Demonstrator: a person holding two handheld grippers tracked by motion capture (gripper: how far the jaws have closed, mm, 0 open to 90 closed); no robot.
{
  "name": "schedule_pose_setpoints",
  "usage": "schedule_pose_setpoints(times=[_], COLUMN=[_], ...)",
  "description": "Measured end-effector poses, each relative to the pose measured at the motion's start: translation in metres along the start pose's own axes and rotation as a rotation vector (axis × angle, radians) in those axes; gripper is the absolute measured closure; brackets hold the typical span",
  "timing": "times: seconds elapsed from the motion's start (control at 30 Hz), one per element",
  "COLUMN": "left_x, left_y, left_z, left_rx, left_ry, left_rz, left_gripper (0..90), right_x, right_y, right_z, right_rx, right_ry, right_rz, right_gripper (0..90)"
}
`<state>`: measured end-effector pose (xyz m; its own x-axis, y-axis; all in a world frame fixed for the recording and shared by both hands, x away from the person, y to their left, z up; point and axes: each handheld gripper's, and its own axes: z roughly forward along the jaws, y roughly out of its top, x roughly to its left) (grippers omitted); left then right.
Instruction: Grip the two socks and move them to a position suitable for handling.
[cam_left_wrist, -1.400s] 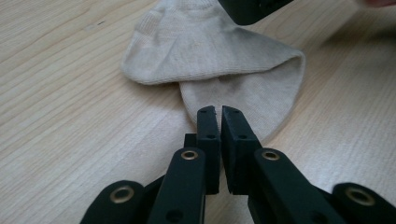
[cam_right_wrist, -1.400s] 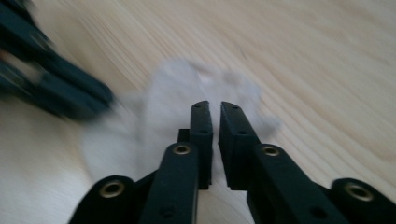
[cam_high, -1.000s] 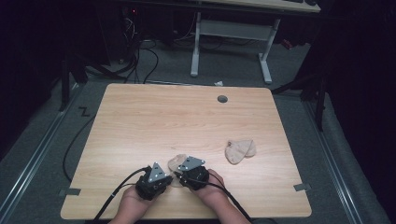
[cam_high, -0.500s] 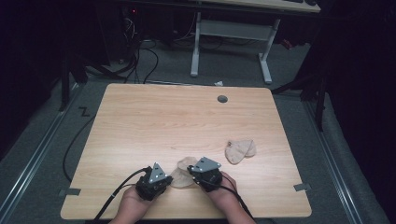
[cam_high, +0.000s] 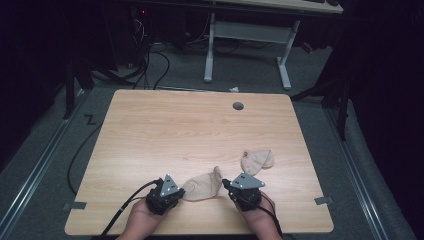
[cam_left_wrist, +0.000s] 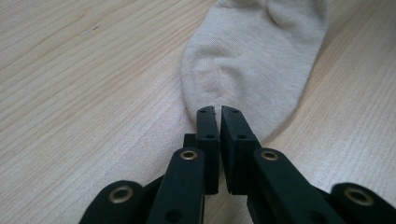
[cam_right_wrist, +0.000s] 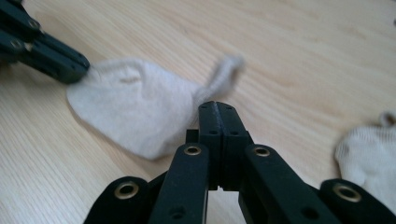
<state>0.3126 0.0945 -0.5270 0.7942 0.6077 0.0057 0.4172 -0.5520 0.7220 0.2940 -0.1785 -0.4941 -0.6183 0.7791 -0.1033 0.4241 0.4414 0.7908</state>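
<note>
The left gripper (cam_left_wrist: 218, 112) pinches one end of the soft beige cloth sock (cam_high: 202, 185) lying flat near the wooden table's (cam_high: 165, 130) front edge. The right gripper (cam_right_wrist: 218, 108) is pressed together, empty, just beside the sock. I think flattening the sock is the step now, and next the right gripper must open and grab its other end.

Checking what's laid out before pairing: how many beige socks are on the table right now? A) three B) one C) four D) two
D: one sock lies between the left gripper and the right gripper, and a second sock lies apart, farther back and to the right on the table.
</note>
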Motion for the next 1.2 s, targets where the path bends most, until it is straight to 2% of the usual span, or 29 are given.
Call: schedule_pose_setpoints(times=[0.13,0.3,0.4,0.5,0.63,0.7,0.77,0.9,1.07,1.13,1.2], left_x=[0.000,0.001,0.001,0.001,0.001,0.002,0.002,0.004,0.004,0.004,0.003], left_y=[0.000,-0.001,-0.001,-0.001,0.000,0.000,-0.001,-0.005,-0.016,-0.018,-0.018], left_z=[0.000,0.000,-0.001,-0.001,-0.001,-0.001,-0.001,-0.008,-0.022,-0.024,-0.026], left_rx=[-0.001,-0.004,-0.001,0.000,0.002,0.002,0.005,0.020,0.043,0.045,0.042], left_ry=[-0.001,-0.003,-0.002,0.001,-0.002,-0.004,-0.005,-0.023,-0.031,-0.025,-0.019], left_rz=[0.000,-0.004,-0.004,-0.003,-0.003,-0.002,0.000,0.002,-0.006,-0.004,-0.004], left_gripper=[85.9,85.5,85.2,85.0,84.6,84.5,84.5,84.1,84.1,82.9,80.7], right_x=[0.007,0.007,0.007,0.003,-0.011,-0.015,-0.018,-0.009,0.010,0.013,0.015], right_y=[0.019,0.036,0.038,0.030,0.008,-0.003,-0.010,-0.015,-0.020,-0.020,-0.020], right_z=[0.001,-0.003,-0.003,0.010,0.031,0.038,0.039,0.031,0.022,0.021,0.020], right_rx=[-0.049,-0.098,-0.098,-0.044,0.077,0.132,0.161,0.152,0.143,0.146,0.138], right_ry=[-0.001,-0.015,-0.012,-0.014,-0.021,-0.024,-0.008,0.032,0.077,0.083,0.087], right_rz=[-0.034,-0.036,-0.047,-0.043,-0.008,0.000,0.014,0.025,-0.007,-0.013,-0.027], right_gripper=[90.0,90.0,90.0,90.0,90.0,90.0,90.0,90.0,89.8,89.5,85.4])
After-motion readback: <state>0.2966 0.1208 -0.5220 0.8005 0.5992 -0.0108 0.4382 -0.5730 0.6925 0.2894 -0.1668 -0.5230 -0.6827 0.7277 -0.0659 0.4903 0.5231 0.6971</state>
